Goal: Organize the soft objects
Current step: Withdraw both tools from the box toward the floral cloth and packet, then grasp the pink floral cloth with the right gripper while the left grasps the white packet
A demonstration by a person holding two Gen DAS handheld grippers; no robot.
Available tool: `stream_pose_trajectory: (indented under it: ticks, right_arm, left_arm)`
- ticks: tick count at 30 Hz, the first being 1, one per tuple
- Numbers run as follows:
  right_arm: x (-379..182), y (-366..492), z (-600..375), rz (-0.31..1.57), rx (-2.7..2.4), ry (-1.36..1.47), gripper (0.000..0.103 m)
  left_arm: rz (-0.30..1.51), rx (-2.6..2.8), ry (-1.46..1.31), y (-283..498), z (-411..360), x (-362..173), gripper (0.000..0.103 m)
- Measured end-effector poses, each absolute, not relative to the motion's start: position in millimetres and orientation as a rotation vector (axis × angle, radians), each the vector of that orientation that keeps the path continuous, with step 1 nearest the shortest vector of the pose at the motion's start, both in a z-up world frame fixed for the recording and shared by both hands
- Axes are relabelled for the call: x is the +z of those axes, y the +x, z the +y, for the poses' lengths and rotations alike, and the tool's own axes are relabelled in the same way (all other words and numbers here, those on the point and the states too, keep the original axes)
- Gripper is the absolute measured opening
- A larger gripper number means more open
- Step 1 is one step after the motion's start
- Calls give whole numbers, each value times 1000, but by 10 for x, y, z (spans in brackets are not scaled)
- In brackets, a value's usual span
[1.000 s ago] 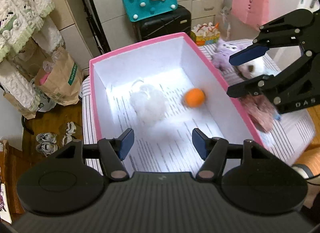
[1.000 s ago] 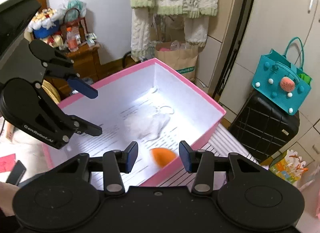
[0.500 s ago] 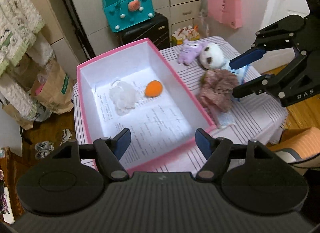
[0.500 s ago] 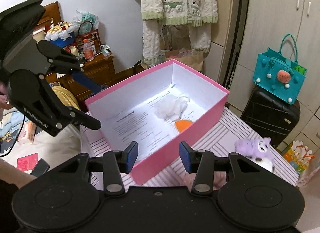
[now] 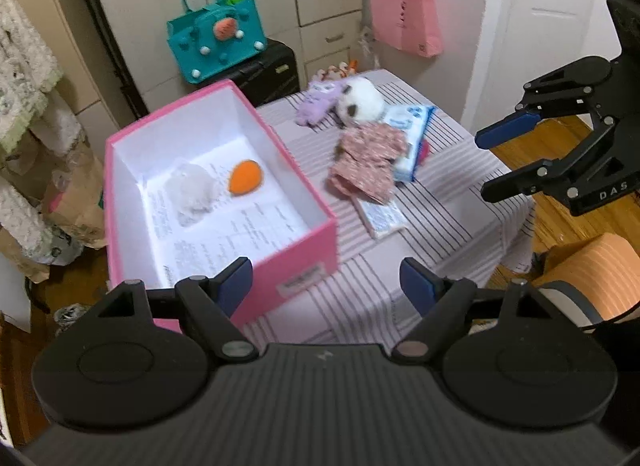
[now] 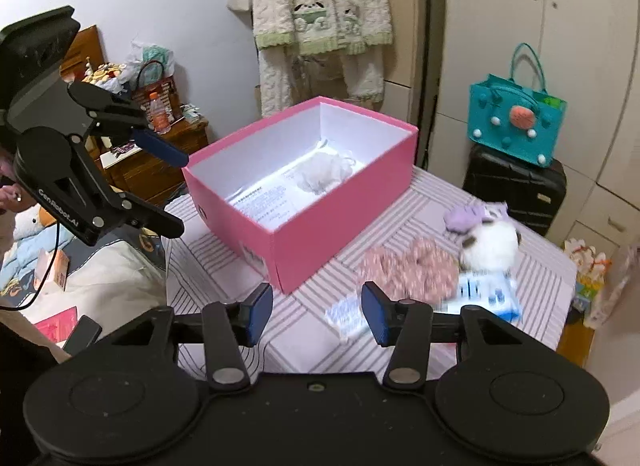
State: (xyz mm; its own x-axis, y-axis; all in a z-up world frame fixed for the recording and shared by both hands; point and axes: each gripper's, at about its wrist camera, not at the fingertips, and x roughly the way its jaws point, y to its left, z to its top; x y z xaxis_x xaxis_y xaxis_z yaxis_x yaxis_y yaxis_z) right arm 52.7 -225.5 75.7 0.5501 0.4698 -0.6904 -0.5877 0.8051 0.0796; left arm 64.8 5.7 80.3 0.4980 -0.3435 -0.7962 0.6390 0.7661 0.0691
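1. A small bedroom held a table (image 5: 436, 225) under a striped cloth, with wardrobe doors and a black suitcase (image 6: 516, 185) just behind its far edge and wooden floor past its right edge.
2. Bare striped cloth lay open along the near edge, in front of the pink box (image 5: 296, 254).
3. The box stood on the table's left part, near its left edge; inside, on a printed sheet, lay a white fluffy piece (image 5: 192, 189) and an orange ball (image 5: 245, 177) just beside it.
4. To the box's right a floral scrunchie (image 5: 368, 161), a white plush (image 5: 360, 99) and a purple plush (image 5: 318, 105) lay close together, partly over tissue packs (image 5: 412, 133).
5. The left claw (image 5: 326, 286) was opening, nothing between its pads.
6. The right claw (image 6: 316, 308) hung over the near cloth, opening and empty.
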Motion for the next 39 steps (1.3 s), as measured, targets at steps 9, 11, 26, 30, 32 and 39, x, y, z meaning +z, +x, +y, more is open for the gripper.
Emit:
stream_pose_trajectory:
  ticks: [9, 11, 26, 30, 32, 39]
  right_arm:
    - [623, 280, -2367, 749, 622, -215, 65]
    - [548, 256, -2415, 745, 645, -213, 65]
    - [-73, 487, -2816, 680, 696, -57, 68]
    - [-212, 612, -2803, 648, 685, -46, 70]
    - [-250, 669, -2794, 626, 662, -47, 71]
    - [-182, 878, -2786, 577, 618, -79, 82]
  left_arm:
    - [831, -718, 413, 439, -345, 575, 80]
    - [826, -726, 387, 458, -382, 511, 80]
    - [784, -691, 202, 662, -610, -51, 79]
    - [748, -701, 192, 681, -736, -196, 79]
    - [731, -681, 196, 681, -807, -247, 79]
    - [726, -632, 208, 788, -973, -379, 80]
